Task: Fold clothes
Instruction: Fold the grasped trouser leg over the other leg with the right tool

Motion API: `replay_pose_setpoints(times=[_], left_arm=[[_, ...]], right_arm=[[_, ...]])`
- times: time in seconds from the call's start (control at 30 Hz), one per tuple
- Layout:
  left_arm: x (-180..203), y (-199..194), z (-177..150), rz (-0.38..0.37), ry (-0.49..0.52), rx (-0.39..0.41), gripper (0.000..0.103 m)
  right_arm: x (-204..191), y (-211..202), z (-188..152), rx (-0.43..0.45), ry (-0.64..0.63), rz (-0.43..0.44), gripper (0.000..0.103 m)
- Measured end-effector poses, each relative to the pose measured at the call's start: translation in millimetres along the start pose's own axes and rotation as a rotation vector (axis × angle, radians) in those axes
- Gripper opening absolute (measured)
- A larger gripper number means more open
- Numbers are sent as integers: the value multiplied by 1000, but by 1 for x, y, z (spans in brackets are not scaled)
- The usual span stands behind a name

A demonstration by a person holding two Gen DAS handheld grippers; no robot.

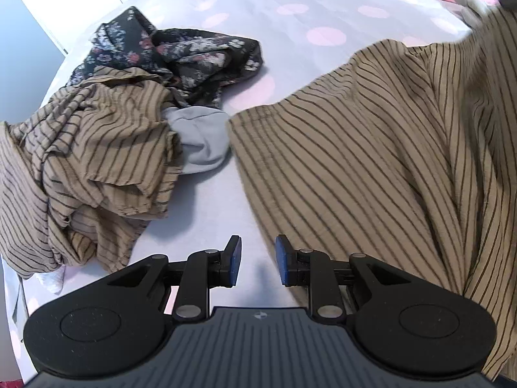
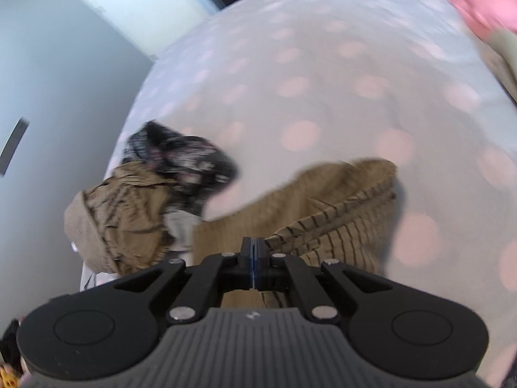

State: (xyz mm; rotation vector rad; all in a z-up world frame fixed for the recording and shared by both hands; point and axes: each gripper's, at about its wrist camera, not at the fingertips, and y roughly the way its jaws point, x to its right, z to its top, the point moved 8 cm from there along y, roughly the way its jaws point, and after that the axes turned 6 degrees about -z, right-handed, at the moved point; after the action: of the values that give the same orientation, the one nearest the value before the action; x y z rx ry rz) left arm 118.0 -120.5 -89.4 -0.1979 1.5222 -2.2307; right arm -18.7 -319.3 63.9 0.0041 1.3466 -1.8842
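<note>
A tan garment with thin dark stripes [image 1: 371, 148] lies spread on the bed at the right of the left wrist view, its far right part lifted. My left gripper [image 1: 258, 260] is open and empty, just above the sheet beside the garment's left edge. In the right wrist view my right gripper [image 2: 254, 252] is shut on an edge of the same striped garment [image 2: 339, 216] and holds it raised above the bed. The view is blurred.
A pile of clothes lies at the left: a crumpled tan striped piece [image 1: 97, 161], a dark floral piece [image 1: 174, 55] and a grey piece [image 1: 202, 142]. The bed sheet [image 1: 290, 16] is white with pink dots. A pink pillow [image 2: 478, 3] lies at the far right.
</note>
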Motion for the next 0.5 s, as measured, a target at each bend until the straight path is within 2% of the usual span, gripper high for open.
replay_pose_setpoints(times=[0.17,0.33,0.5], left_arm=[[-29,1,-8,15,-61,10,21],[-51,2,-21,15,-114,10,21],[-59,6,-35,3,-118,-5,21]], right_arm=[[-68,30,9,-24,-101,39,1],[-132,73,5,-76,-203,62,1],[-158,132,-5,-145,-251,15,1]])
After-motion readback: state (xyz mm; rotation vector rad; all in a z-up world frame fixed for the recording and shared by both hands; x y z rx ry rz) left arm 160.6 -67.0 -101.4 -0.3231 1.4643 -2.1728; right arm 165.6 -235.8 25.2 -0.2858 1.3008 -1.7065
